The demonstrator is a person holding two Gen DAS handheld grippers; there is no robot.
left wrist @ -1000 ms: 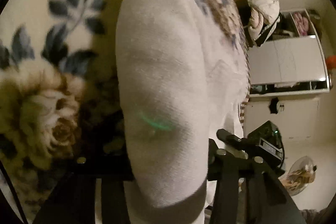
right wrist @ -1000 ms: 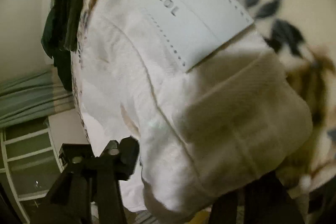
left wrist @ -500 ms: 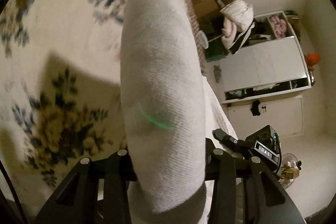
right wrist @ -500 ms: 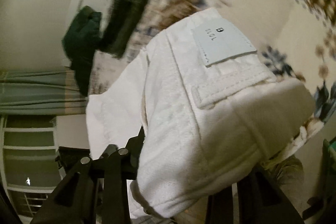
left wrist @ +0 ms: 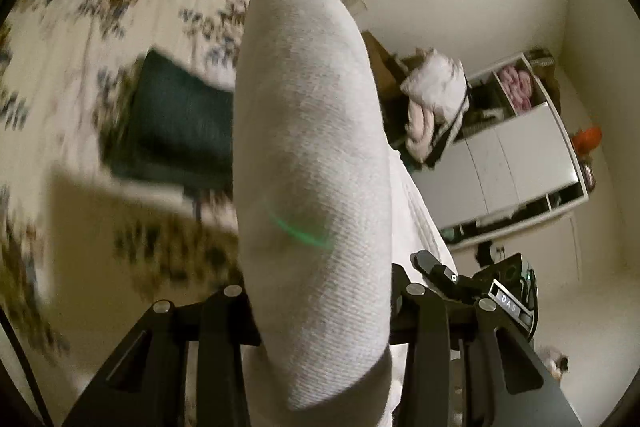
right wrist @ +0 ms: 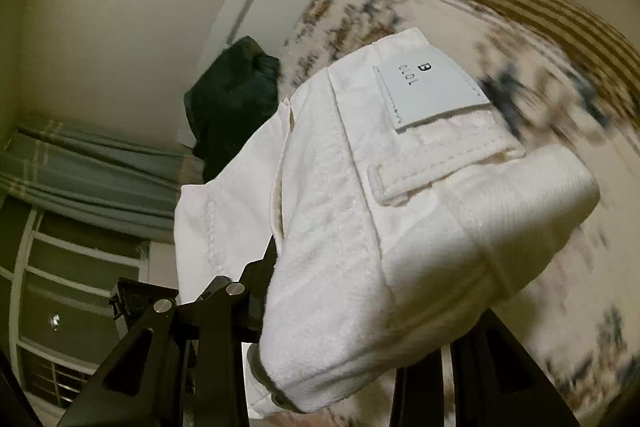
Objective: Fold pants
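Observation:
The white pants [left wrist: 312, 147] bulge as a thick fold out of my left gripper [left wrist: 320, 311], which is shut on the cloth; the fabric hides the fingertips. In the right wrist view my right gripper [right wrist: 352, 331] is shut on the pants' waistband [right wrist: 400, 211], where a belt loop and a white label [right wrist: 428, 91] show. Both grippers hold the pants well above the flowered bedspread [left wrist: 80, 27], and loose cloth hangs down between them.
A folded dark green garment [left wrist: 180, 123] lies on the bedspread [right wrist: 568, 267], with another dark heap [right wrist: 232, 99] near the wall. A white cabinet [left wrist: 512, 163] with a pile of clothes [left wrist: 436, 95] stands to the right. A curtain [right wrist: 80, 167] and a window are at left.
Both grippers have risen with the pants, so the bed now looks smaller and farther below. The dark green garment and more of the room have come into view.

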